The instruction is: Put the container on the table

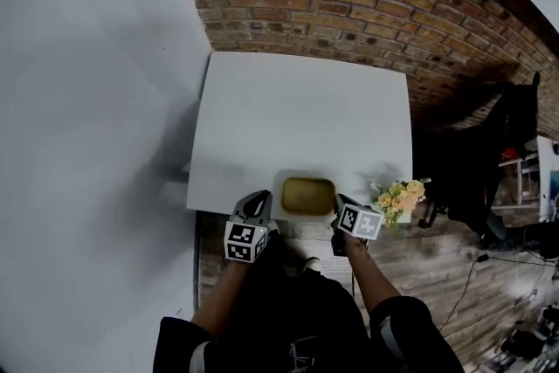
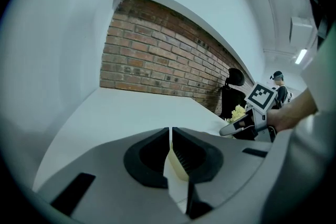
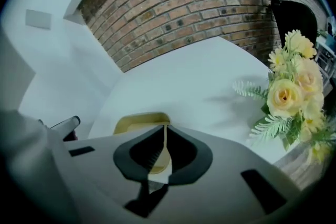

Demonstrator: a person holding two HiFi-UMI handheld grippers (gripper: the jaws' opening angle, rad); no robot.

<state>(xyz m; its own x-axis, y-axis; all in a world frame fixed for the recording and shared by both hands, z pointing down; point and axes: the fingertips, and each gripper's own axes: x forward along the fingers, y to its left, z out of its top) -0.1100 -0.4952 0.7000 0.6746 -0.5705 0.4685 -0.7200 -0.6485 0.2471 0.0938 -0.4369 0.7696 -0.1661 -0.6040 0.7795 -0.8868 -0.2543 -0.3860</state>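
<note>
A shallow white container (image 1: 307,195) with a yellowish inside rests at the near edge of the white table (image 1: 297,118). My left gripper (image 1: 255,207) is at its left end and my right gripper (image 1: 343,209) at its right end. In the left gripper view the jaws (image 2: 171,131) are shut on the container's thin cream rim (image 2: 178,166), and the right gripper (image 2: 245,124) shows across from them. In the right gripper view the jaws (image 3: 165,128) are likewise shut on the rim, with the container (image 3: 137,120) just beyond them.
A bunch of yellow artificial flowers (image 1: 400,198) stands at the table's near right corner, close to my right gripper. A brick wall (image 1: 349,4) runs behind the table. A dark chair (image 1: 515,127) and clutter are on the wooden floor to the right.
</note>
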